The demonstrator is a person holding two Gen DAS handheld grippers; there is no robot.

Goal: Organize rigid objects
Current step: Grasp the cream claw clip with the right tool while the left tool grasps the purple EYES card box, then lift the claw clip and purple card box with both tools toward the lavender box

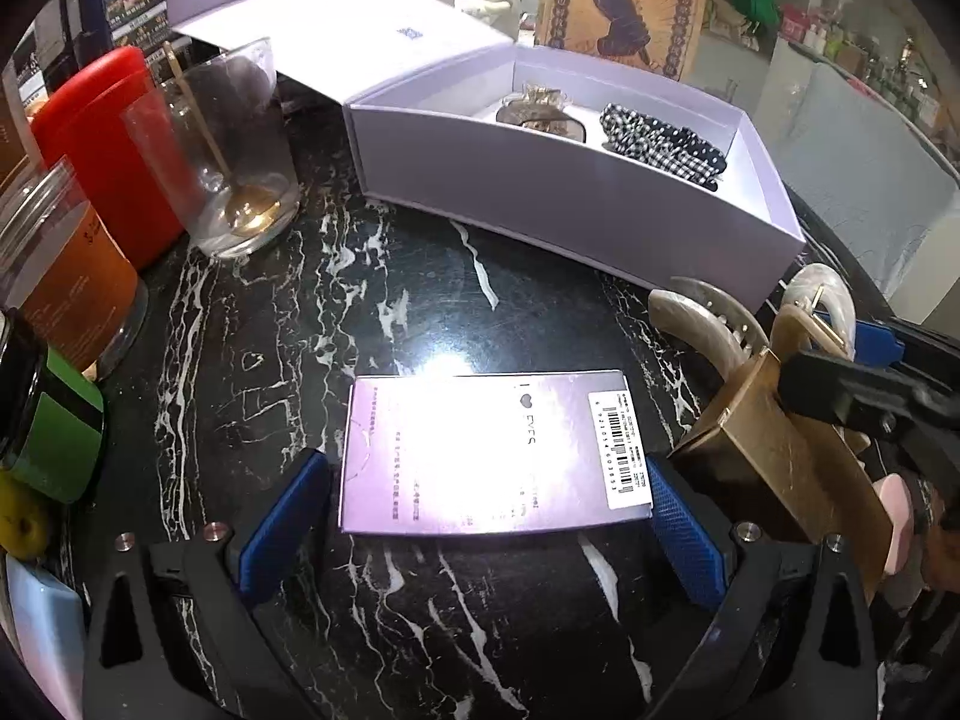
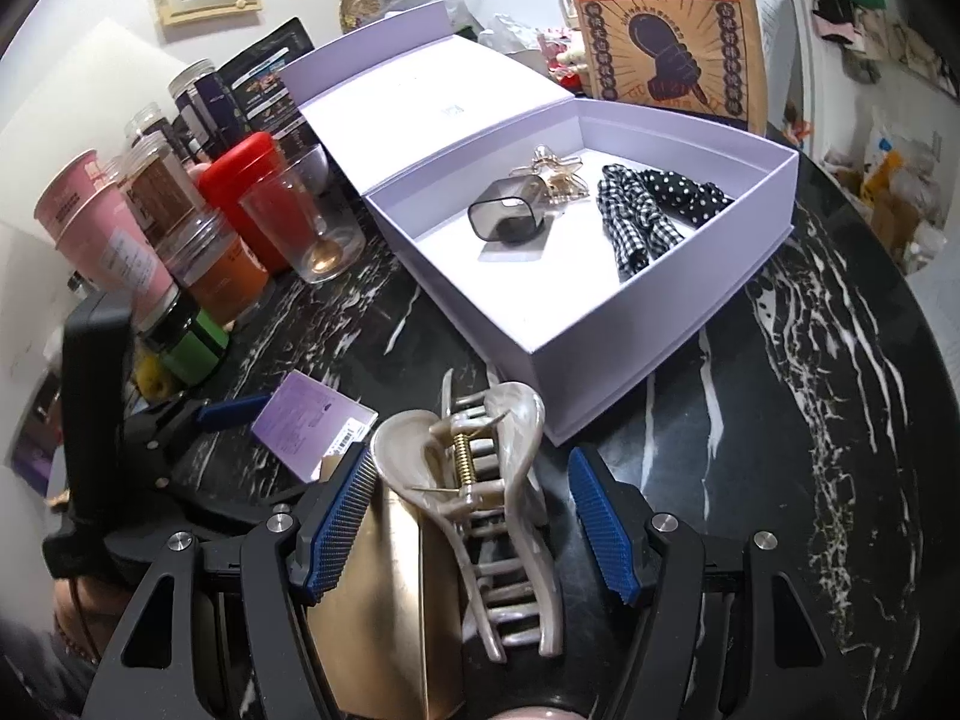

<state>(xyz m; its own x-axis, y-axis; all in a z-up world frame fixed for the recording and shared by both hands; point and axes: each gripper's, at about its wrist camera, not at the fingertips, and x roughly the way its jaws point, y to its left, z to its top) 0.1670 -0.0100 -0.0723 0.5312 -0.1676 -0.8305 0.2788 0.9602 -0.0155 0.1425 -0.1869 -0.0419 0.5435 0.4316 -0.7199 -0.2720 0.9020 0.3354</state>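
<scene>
One open lilac gift box (image 2: pixel 636 324) is parked toward the far edge of the black marble worktop (image 2: pixel 810 420), lid flipped back. Inside it, four things can be counted: one smoky grey square hair clip (image 2: pixel 507 217), one small gold claw clip (image 2: pixel 555 174) tucked behind it, and two fabric scrunchies, one gingham (image 2: pixel 630 222) and one polka-dot (image 2: pixel 684 189).

Just in front of the box's near corner, one big pearly beige claw clip (image 2: pixel 480 498) is seen lying partly on one gold metallic card (image 2: pixel 384 600). The right hand-held gripper (image 2: pixel 474 516) is straddled around the clip with its blue pads clear of it on both sides, so nothing's actually gripped.

One flat purple packet (image 1: pixel 492 456) with a barcode sticker is laid on the worktop closer to the near edge. It's sat between the pads of the left hand-held gripper (image 1: pixel 489 516); whether it's pinched can't be told.

Along the left edge, a row of jars is lined up: one red canister (image 2: pixel 240 192), one glass (image 2: pixel 312 222) with one gold spoon (image 1: pixel 240 204).
</scene>
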